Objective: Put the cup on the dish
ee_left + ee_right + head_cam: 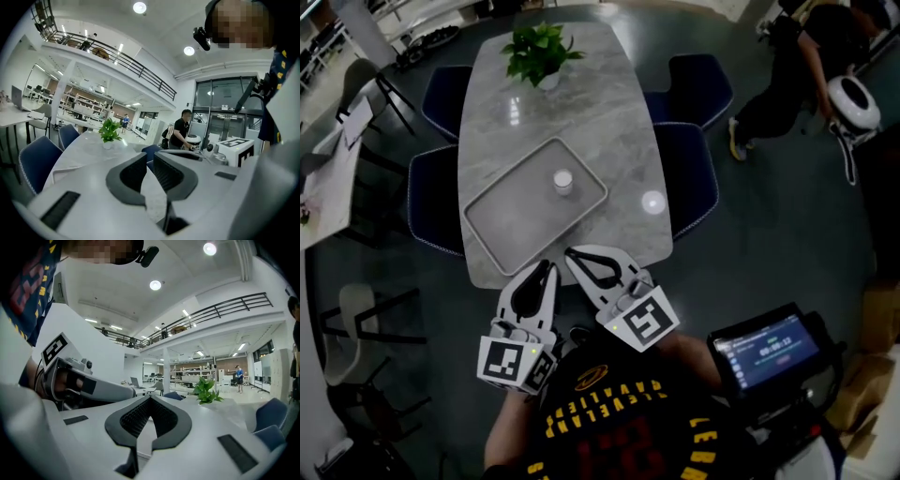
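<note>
A small white cup (563, 181) stands upright on the grey rectangular dish (502, 220), a tray lying askew on the near half of the marble table (581, 112). My left gripper (546, 267) and right gripper (572, 251) hover side by side over the table's near edge, short of the dish, tips almost touching each other. Both are shut with nothing between their jaws. The left gripper view shows its jaws (149, 161) closed and empty, and the right gripper view shows the same for its own (150, 399). Neither gripper view shows the cup.
A potted plant (541, 52) stands at the table's far end. Dark blue chairs (686, 178) line both long sides. A person (797, 66) stands off to the far right. A device with a lit screen (764, 352) sits by my right side. Another desk (328, 187) is at the left.
</note>
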The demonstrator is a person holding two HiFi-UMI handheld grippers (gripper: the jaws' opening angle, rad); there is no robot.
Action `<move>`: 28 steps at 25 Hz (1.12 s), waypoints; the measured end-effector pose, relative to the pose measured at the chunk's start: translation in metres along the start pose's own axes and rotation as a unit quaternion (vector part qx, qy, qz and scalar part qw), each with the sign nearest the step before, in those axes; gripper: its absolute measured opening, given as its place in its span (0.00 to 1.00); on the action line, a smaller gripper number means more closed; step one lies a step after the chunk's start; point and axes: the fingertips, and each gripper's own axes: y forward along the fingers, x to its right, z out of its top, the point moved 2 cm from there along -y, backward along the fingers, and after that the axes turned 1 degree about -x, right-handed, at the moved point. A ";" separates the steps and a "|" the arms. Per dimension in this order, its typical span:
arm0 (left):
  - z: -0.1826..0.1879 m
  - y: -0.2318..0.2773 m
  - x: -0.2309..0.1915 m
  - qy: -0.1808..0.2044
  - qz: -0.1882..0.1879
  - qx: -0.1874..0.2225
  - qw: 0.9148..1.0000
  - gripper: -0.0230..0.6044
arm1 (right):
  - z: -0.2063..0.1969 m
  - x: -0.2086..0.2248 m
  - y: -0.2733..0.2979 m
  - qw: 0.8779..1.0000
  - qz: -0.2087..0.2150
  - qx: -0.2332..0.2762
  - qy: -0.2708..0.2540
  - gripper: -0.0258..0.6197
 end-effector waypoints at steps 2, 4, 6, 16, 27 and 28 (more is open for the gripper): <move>-0.001 -0.014 0.009 0.004 -0.002 0.003 1.000 0.11 | 0.005 -0.013 -0.009 1.000 -0.002 0.003 -0.003 0.05; -0.003 -0.038 0.024 0.010 -0.007 0.009 1.000 0.11 | 0.013 -0.035 -0.025 1.000 -0.004 0.010 -0.006 0.05; -0.005 -0.056 0.035 0.015 -0.013 0.012 1.000 0.11 | 0.019 -0.052 -0.036 1.000 -0.005 0.014 -0.011 0.05; -0.005 -0.095 0.052 0.020 -0.012 0.032 0.999 0.11 | 0.042 -0.094 -0.054 0.999 0.009 0.047 -0.019 0.05; -0.003 -0.125 0.037 0.000 0.006 0.075 0.997 0.11 | 0.042 -0.122 -0.047 0.998 0.034 0.024 -0.050 0.05; -0.004 -0.128 0.035 -0.003 0.008 0.078 0.997 0.11 | 0.042 -0.125 -0.046 0.998 0.037 0.023 -0.052 0.05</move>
